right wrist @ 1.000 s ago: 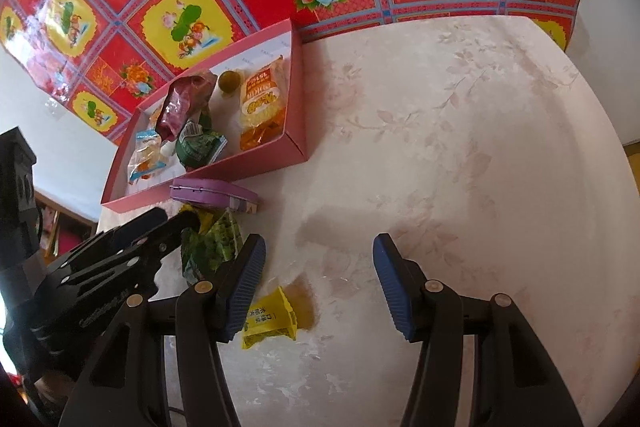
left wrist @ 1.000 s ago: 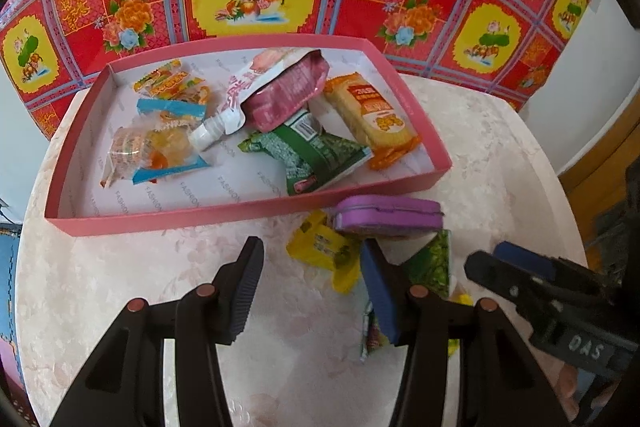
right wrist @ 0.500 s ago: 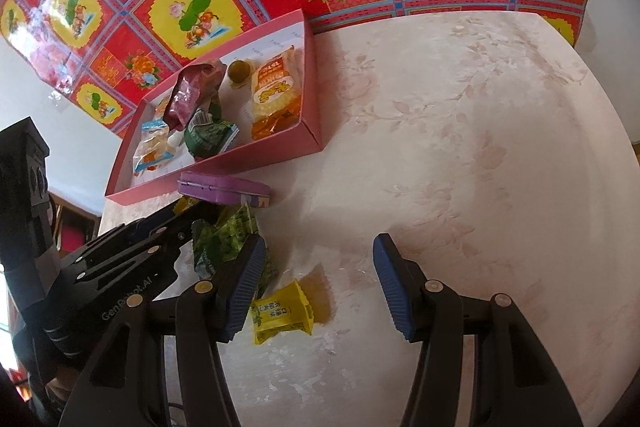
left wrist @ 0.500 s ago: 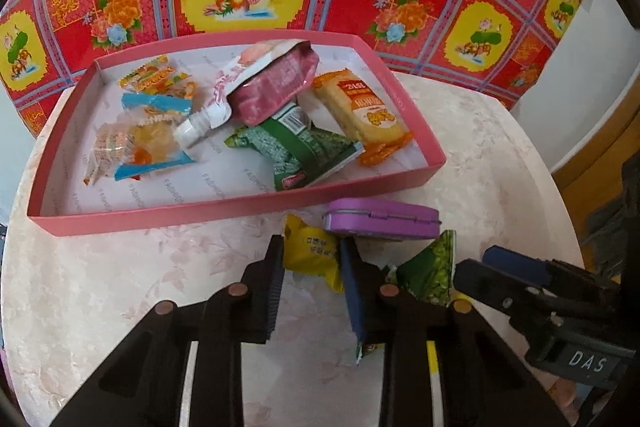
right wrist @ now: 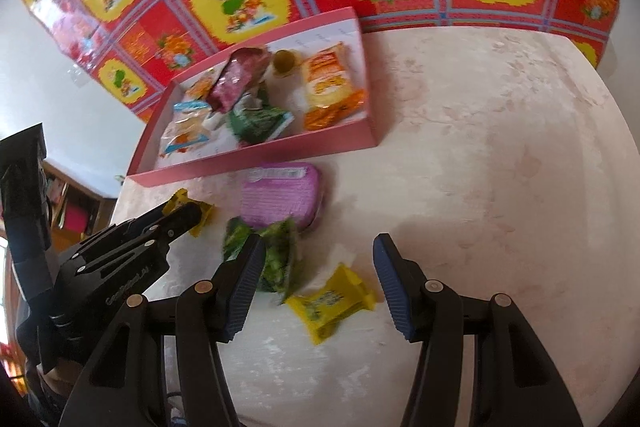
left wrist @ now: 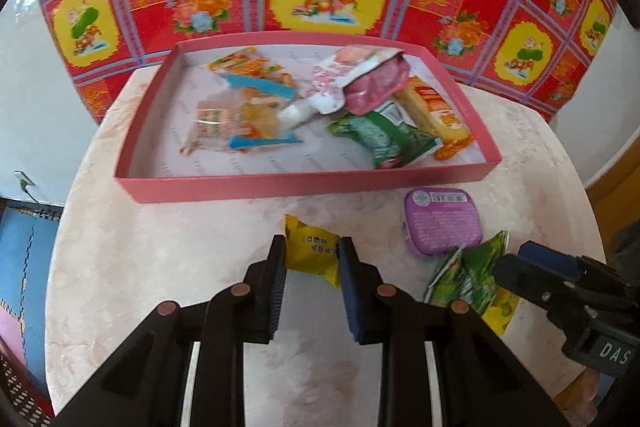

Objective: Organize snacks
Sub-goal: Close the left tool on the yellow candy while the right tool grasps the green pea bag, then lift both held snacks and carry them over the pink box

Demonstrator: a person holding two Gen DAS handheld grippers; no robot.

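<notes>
The left gripper (left wrist: 312, 259) pinches a yellow snack packet (left wrist: 313, 251) just short of the pink tray (left wrist: 304, 183) (snacks inside look blurred). A purple tin (left wrist: 441, 223) lies right, touching green packets (left wrist: 466, 277).

Clamped between the left gripper's (left wrist: 312, 259) pads: a snack packet (left wrist: 312, 251). Ahead: tray (left wrist: 280, 183) of snacks. Right: tin (left wrist: 440, 223), then another packet (left wrist: 468, 279).

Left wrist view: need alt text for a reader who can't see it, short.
The left gripper is shut on a yellow snack packet above a pale marble table. Behind it sits a pink tray holding assorted snacks. To the right lie a purple tin and a green packet, with the right gripper entering beside them.
</notes>
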